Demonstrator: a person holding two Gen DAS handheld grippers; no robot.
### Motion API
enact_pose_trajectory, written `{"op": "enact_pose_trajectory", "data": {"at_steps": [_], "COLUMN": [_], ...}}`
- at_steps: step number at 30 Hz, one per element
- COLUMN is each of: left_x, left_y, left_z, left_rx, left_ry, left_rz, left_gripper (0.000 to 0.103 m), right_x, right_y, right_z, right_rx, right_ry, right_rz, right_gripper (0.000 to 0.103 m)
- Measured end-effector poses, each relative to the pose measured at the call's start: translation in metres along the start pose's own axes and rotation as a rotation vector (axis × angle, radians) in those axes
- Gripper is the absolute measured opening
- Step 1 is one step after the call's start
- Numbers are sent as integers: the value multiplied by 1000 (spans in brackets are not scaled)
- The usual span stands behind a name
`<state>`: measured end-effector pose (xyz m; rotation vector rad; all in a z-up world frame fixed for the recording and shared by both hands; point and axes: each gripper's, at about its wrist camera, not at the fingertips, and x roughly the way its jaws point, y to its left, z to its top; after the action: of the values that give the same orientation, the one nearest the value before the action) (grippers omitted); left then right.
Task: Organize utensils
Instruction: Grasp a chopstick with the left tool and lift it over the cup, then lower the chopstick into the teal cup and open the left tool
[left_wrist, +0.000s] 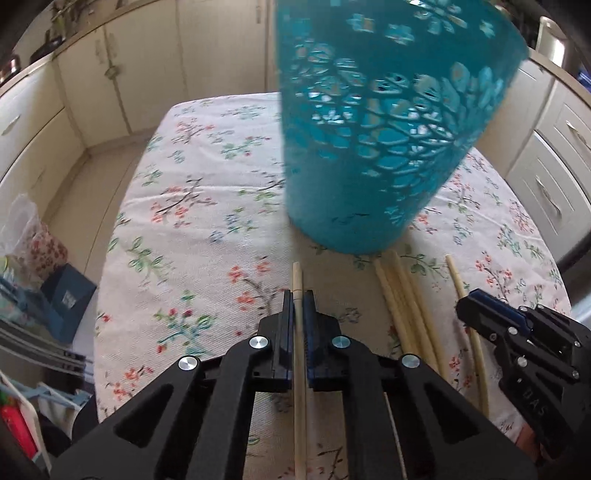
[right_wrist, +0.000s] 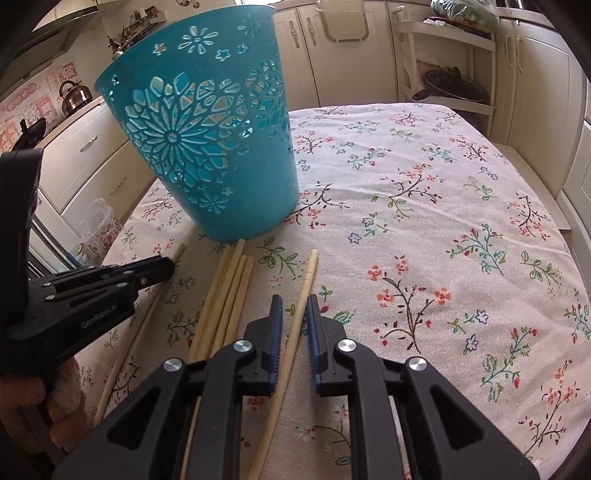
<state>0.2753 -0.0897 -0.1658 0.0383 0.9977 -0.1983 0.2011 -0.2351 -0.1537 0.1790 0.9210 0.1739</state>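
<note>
A teal cut-out basket (left_wrist: 369, 129) (right_wrist: 207, 140) stands upright on the floral tablecloth (right_wrist: 443, 221). Pale wooden chopsticks lie in front of it. My left gripper (left_wrist: 298, 299) is shut on one chopstick (left_wrist: 297, 280), whose tip pokes out past the fingers. In the right wrist view the left gripper (right_wrist: 162, 267) comes in from the left with that chopstick (right_wrist: 147, 314) in it. My right gripper (right_wrist: 294, 306) stands slightly open around another chopstick (right_wrist: 308, 273), and its pads are clear of it. A bundle of several chopsticks (right_wrist: 229, 295) (left_wrist: 402, 306) lies between the two grippers.
Cream cabinets (left_wrist: 110, 74) surround the table. A kettle (right_wrist: 75, 98) sits on the counter at far left. A shelf rack holding a pan (right_wrist: 454, 88) stands behind the table. A plastic bag (left_wrist: 22, 229) and boxes lie off the table's left edge. A hand (right_wrist: 62, 406) holds the left gripper.
</note>
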Motion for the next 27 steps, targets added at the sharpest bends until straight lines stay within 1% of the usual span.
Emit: {"op": "enact_pose_trajectory", "data": {"at_steps": [2,5,6,9,10,12,13,17,20,23,27], "left_x": [1,5,5,2,-3,-16,-27,-66,-90,-119,-151], "left_y": [-1,-11,-12,-4,1,11,18,40,51,59,53], "left_z": [3,7,7,6,4,0,-2,2,8,21,46], "left_rx": [16,89,98,58,26,-18,-42,-115,-150,-186,-190], "left_ry": [14,13,8,5,-5,-44,-76,-174,-228,-307,-405], "left_rz": [11,60,62,20,-12,-70,-105,-192,-234,-284,-324], "left_gripper": [7,7,6,5,5,5,5,5,5,5,5], "right_x": [1,2,2,1,1,0,0,-1,-1,-1,-2], "right_y": [2,8,9,9,9,8,9,11,12,12,12], "right_z": [1,1,0,-2,-3,-4,-5,-6,-8,-8,-8], "right_rx": [-12,-55,-64,-71,-71,-64,-64,-77,-79,-81,-78], "right_ry": [-3,1,3,5,3,-5,-9,-20,-22,-24,-26], "right_rz": [-6,-27,-28,-25,-25,-22,-22,-33,-35,-37,-38], "right_gripper": [16,15,13,11,11,11,11,11,11,11,11]}}
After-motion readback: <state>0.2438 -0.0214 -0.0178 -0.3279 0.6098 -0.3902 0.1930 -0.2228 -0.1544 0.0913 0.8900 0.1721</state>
